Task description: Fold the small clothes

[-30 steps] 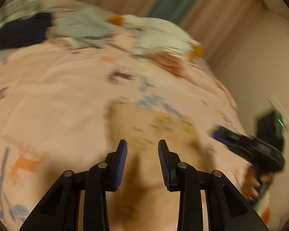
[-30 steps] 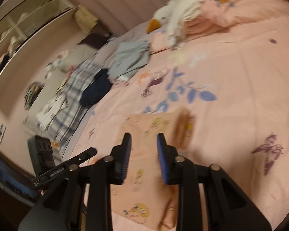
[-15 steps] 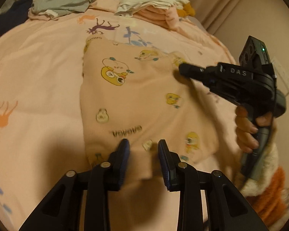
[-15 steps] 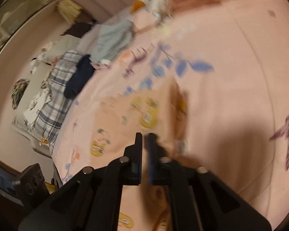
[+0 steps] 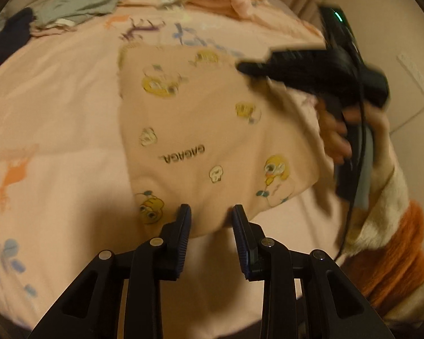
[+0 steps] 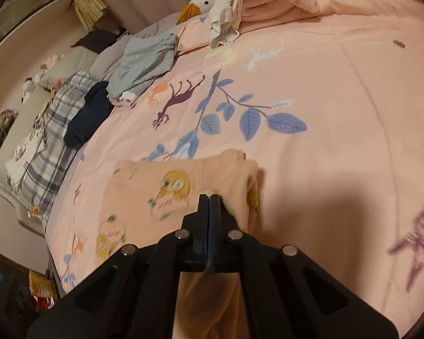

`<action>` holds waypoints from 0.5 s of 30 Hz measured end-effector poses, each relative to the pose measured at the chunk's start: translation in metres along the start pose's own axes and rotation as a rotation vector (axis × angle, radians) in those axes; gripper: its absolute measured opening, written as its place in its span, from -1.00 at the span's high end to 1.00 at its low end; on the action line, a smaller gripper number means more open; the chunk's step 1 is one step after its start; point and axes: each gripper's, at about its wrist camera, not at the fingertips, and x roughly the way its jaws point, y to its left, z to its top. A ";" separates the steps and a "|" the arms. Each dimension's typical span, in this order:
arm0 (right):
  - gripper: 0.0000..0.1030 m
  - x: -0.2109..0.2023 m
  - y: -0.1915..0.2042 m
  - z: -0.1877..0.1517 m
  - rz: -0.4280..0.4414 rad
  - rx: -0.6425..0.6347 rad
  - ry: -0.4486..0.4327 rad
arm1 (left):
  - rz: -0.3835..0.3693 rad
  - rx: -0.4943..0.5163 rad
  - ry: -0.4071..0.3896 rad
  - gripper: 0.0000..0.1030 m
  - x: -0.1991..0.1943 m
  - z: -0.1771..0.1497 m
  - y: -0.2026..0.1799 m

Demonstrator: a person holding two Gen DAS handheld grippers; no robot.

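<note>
**Peach garment pinched at its right edge**

A pink animal-print bedspread (image 6: 339, 90) fills both views. On its near part lies a peach duck-print garment (image 5: 212, 130), long axis running near to far, its lettering upside down. The right gripper (image 6: 209, 197) is closing, its jaws together on a raised fold at the garment's right edge. The left gripper (image 5: 210, 214) stands apart over the near hem, clamping nothing.

A big bed (image 6: 339, 90) has a pink cover with leaves and deer. A small peach shirt (image 6: 144, 186) with yellow ducks lies flat by the gripper tips. Far ahead lie grey clothes (image 6: 144, 62), a dark cloth (image 6: 90, 113) and a toy goose (image 6: 203, 0).
</note>
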 end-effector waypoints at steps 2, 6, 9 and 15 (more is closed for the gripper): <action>0.82 -0.023 0.012 -0.009 0.026 -0.016 -0.006 | -0.028 -0.007 -0.098 0.38 -0.025 0.003 -0.001; 0.82 -0.057 0.040 -0.050 0.104 -0.123 0.031 | 0.008 -0.014 -0.225 0.38 -0.033 0.004 -0.002; 0.83 -0.062 0.043 -0.089 0.095 -0.174 0.069 | -0.014 -0.049 -0.078 0.38 0.006 0.005 0.002; 1.00 -0.046 0.023 -0.123 -0.041 -0.236 0.141 | 0.086 -0.017 -0.078 0.38 0.025 -0.006 0.008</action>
